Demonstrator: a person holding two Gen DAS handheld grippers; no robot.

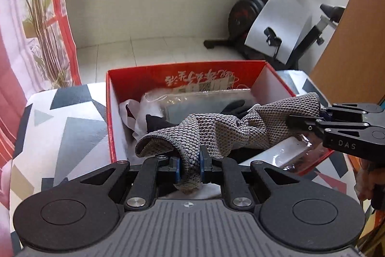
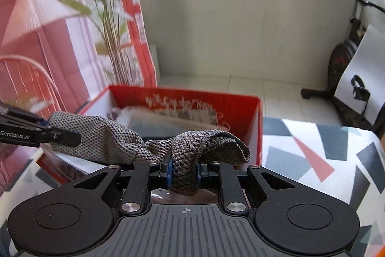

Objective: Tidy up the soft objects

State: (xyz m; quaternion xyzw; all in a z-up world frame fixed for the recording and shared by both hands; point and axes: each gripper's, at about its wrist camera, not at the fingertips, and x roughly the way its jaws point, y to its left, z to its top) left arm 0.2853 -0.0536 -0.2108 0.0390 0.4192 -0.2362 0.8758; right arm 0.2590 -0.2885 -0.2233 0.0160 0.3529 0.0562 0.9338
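A grey knitted cloth (image 1: 231,129) hangs stretched between both grippers above an open red cardboard box (image 1: 113,127). My left gripper (image 1: 190,166) is shut on one end of the cloth, which bunches between its blue pads. My right gripper (image 2: 184,171) is shut on the other end (image 2: 185,155). In the left wrist view the right gripper (image 1: 310,119) comes in from the right, pinching the cloth's far corner. In the right wrist view the left gripper (image 2: 60,134) enters from the left, clamped on the cloth (image 2: 101,136). The box (image 2: 255,127) holds white, black and clear-wrapped soft items.
The box stands on a table with a geometric-patterned cover (image 1: 67,127), also seen in the right wrist view (image 2: 312,155). A potted plant (image 1: 45,40) and red-striped curtain stand at the left. An exercise bike (image 1: 264,23) is on the tiled floor behind; a wooden panel (image 1: 353,40) rises at right.
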